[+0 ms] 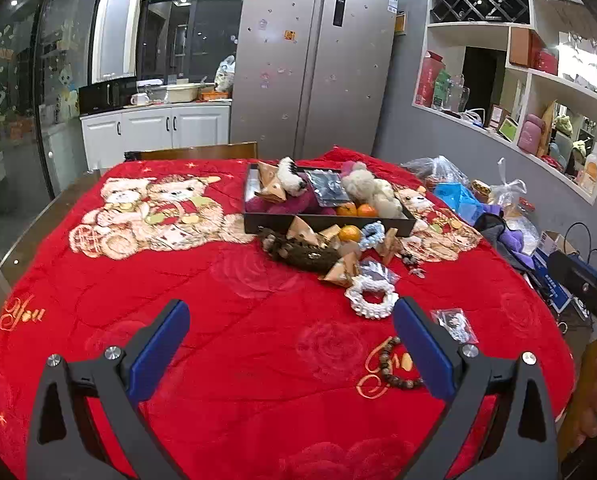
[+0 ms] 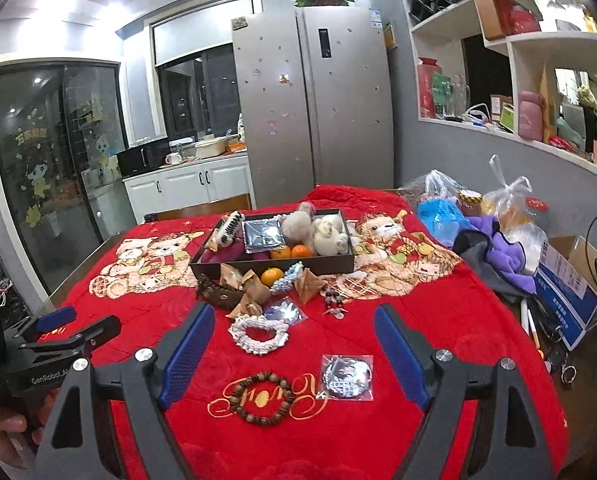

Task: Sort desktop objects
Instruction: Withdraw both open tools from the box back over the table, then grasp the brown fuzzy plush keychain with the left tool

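Both my claws are spread wide w/ nothing between the pads: left gripper (image 1: 290, 334) hangs over bare red blanket (image 1: 98, 280), right gripper (image 2: 294, 338) hangs over the loose stuff nearer me. The sorting tray (image 2: 274, 269) sits mid-table, already part filled.

Risks, as I judge them:
- bead bracelet (image 2: 260, 400) lies flat on plush fabric; my pads could pinch blanket along w/ it & drag the whole cloth, shifting the pile
- foil packet (image 2: 348, 372) is thin & slick, likely to slide out of a wide grip
- loose orange (image 2: 272, 276) just in front of the tray wall may roll if nudged
- left claw's right finger is near the bracelet, so both claws going for the same item could clash

Count, approx:
- oranges: 3 (2 in tray, 1 outside)
- white scrunchie (image 2: 260, 334): 1; blue-white one (image 2: 288, 278): 1
- bead bracelets: 1 wooden, maybe 1 darker by the bear print, too small to tell
- foil packets outside the tray: 2; inside: 1
- brown paper wedges: several, can't count exactly
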Available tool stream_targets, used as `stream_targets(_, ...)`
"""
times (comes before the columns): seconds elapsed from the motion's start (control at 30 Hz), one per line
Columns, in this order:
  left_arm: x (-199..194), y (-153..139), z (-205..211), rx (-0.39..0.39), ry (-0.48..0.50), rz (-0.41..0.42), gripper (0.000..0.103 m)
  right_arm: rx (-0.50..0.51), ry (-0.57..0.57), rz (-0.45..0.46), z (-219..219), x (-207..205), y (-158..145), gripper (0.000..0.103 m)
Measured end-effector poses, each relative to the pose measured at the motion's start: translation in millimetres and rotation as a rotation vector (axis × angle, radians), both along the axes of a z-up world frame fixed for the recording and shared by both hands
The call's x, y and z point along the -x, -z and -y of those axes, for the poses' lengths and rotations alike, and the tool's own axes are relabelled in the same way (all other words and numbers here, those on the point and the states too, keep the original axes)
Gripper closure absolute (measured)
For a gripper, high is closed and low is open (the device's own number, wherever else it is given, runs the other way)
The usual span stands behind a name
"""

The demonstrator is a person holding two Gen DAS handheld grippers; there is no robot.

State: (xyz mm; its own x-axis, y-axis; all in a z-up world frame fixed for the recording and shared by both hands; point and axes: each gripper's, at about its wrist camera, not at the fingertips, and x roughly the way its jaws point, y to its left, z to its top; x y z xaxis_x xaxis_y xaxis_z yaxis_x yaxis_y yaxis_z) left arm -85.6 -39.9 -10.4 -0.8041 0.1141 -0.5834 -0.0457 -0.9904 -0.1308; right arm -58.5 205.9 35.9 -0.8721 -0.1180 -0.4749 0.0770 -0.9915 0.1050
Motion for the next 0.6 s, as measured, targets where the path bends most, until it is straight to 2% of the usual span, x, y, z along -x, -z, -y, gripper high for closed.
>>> stream_targets(0.17,0.6,0.3,-7.3,0.041,0.003,-0.004,0.001,0.000,-0.022,0.021,0.4,-1.9,8.8,0.019)
stream_targets(0.3,2.5,2.4,-4.7,0.014,0.012,0.000,0.001,0.005,-0.032,0.029,0.6,-0.6,13.1,0.019)
stream_targets(0.6,27.8,14.9,-10.8,0.035,0.049,0.043,0.001,0.051,-0.055,0.089,3.9,17.6,32.9,0.019)
